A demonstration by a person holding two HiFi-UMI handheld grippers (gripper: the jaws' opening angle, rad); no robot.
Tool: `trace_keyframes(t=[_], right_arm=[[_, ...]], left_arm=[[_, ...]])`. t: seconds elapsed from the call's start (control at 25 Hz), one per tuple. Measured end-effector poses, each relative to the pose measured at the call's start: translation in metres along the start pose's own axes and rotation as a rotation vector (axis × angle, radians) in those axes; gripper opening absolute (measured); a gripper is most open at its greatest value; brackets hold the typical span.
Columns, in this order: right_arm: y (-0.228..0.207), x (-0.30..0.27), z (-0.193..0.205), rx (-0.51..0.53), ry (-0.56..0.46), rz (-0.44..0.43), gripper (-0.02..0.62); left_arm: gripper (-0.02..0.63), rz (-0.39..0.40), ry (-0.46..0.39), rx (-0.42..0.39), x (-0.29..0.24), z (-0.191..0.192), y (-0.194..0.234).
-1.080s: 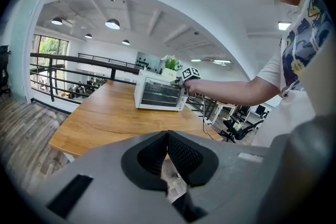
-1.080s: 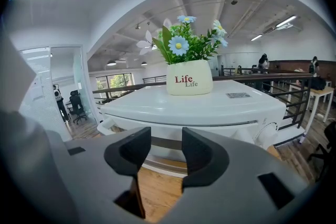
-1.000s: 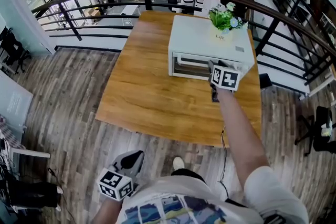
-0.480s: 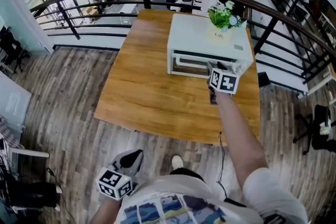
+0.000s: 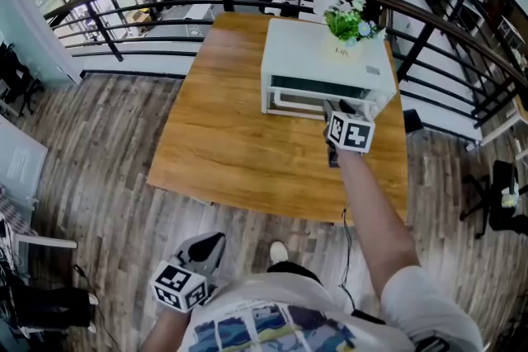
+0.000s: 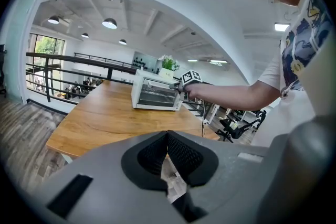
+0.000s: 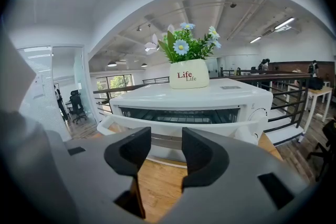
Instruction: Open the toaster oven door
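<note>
Head view: the white toaster oven [image 5: 326, 62] stands at the far right of the wooden worktop [image 5: 239, 136], with a flower pot [image 5: 350, 30] on its roof. Its door [image 5: 299, 101] hangs ajar, tilted outward from the top. The right tool [image 5: 337, 113] reaches to the door's right end. The left tool [image 5: 208, 246] hangs low beside the person's body, well apart from the worktop.

Left gripper view: the left tool [image 6: 167, 136] has its pads pressed together with nothing between them. The toaster oven [image 6: 156, 93] shows far off across the worktop.

Right gripper view: the right tool [image 7: 165, 136] has its jaws spread, just in front of the door [image 7: 230, 127]. I cannot tell whether they touch it. Through the gap at the door's top, the dark oven cavity shows.
</note>
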State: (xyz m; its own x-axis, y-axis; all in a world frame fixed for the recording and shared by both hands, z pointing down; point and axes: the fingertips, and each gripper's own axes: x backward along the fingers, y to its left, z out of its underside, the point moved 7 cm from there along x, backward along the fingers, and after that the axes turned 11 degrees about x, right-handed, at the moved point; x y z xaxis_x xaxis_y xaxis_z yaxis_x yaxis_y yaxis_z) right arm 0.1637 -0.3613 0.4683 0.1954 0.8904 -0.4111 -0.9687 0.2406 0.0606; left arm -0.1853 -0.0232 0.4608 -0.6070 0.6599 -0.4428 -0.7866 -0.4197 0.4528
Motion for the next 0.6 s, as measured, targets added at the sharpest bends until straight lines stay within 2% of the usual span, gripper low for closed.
trace_keyframes(t=[0.6], right_arm=[[0.010, 0.016, 0.017, -0.002, -0.006, 0.006, 0.181]], left_arm=[[0.003, 0.022, 0.013, -0.017, 0.006, -0.001, 0.001]])
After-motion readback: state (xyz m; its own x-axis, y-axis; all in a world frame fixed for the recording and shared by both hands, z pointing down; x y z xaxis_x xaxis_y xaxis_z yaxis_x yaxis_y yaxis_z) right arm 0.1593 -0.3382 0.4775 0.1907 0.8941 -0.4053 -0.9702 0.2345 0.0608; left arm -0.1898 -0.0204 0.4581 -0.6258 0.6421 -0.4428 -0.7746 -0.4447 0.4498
